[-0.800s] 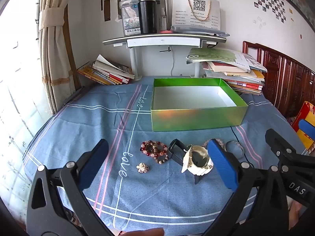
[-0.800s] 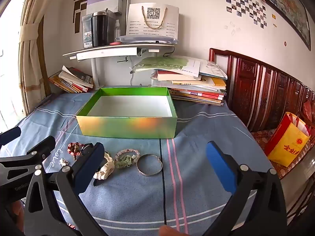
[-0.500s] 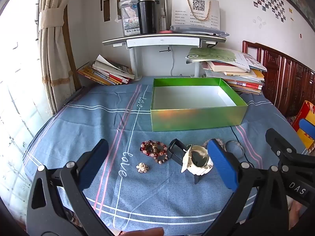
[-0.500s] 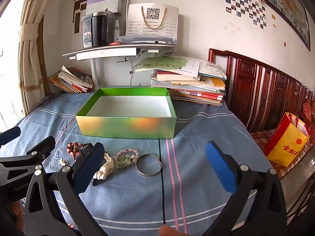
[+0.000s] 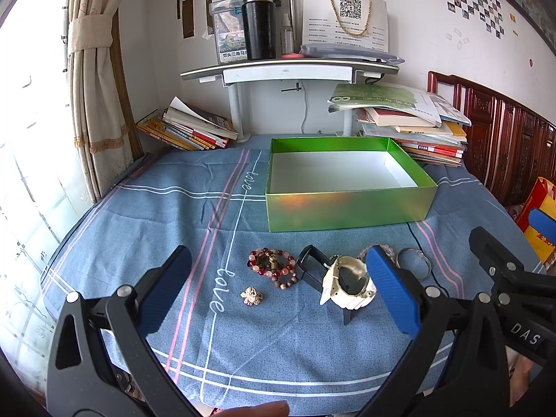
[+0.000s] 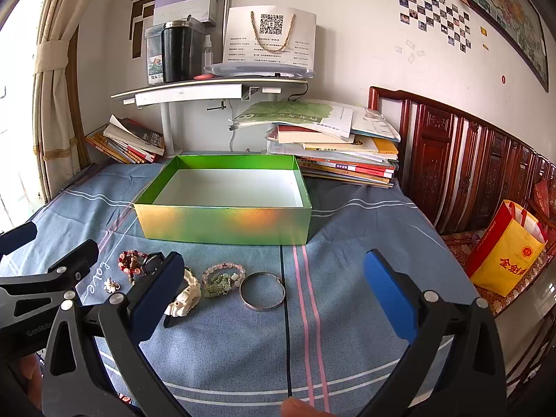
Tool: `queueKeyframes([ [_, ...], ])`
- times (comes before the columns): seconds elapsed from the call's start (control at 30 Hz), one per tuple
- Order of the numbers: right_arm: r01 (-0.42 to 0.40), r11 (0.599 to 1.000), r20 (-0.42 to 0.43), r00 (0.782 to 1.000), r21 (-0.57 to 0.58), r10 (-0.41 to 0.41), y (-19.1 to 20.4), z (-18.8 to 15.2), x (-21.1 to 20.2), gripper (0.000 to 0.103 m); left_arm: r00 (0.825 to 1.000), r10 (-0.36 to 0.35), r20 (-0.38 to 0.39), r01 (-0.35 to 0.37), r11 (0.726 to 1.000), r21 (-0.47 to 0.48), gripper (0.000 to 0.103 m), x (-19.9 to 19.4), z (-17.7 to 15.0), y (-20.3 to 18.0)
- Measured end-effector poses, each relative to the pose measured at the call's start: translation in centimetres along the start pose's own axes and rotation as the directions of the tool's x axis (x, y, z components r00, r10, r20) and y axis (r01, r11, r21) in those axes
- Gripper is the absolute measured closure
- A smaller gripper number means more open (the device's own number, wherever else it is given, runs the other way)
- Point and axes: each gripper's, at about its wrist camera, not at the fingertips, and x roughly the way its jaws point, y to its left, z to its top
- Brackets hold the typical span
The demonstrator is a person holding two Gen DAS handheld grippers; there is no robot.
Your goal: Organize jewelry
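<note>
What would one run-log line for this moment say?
left gripper: open, empty | right gripper: open, empty | box: empty | jewelry: on cloth, none moved

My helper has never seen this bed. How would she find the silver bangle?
Start at the green box on the blue cloth. Before it lies a row of jewelry; the silver bangle ends the row on the side nearest the wooden headboard. It alone is a plain metal hoop, without beads.

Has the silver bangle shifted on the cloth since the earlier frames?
No. The silver bangle lies just left of the dark stripe, in front of the green box, as before.
</note>
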Motion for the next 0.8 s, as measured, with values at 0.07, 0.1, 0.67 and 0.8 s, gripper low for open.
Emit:
queueKeyframes([
  [0.07, 0.0, 1.0, -0.001, 1.0, 0.0, 0.0, 0.0, 0.0, 0.02, 0.002, 1.0, 0.0, -0.001, 0.0, 1.0, 0.0, 0.004, 0.01, 0.01, 0.0],
  [0.1, 0.0, 1.0, 0.0, 1.0, 0.0, 0.0, 0.02, 0.03, 0.03, 0.002, 1.0, 0.0, 0.0, 0.0, 1.0, 0.0, 0.004, 0.0, 0.01, -0.01],
  [0.67, 0.0, 1.0, -0.003, 1.0, -0.001, 0.0, -0.05, 0.06, -0.05, 0.002, 1.0, 0.002, -0.004, -0.002, 1.0, 0.002, 0.004, 0.0, -0.19, 0.03],
  [0.8, 0.0, 1.0, -0.003, 1.0, -0.001, 0.0, -0.04, 0.07, -0.03, 0.002, 1.0, 0.002, -0.005, -0.002, 1.0, 0.002, 0.004, 0.02, -0.16, 0.01],
])
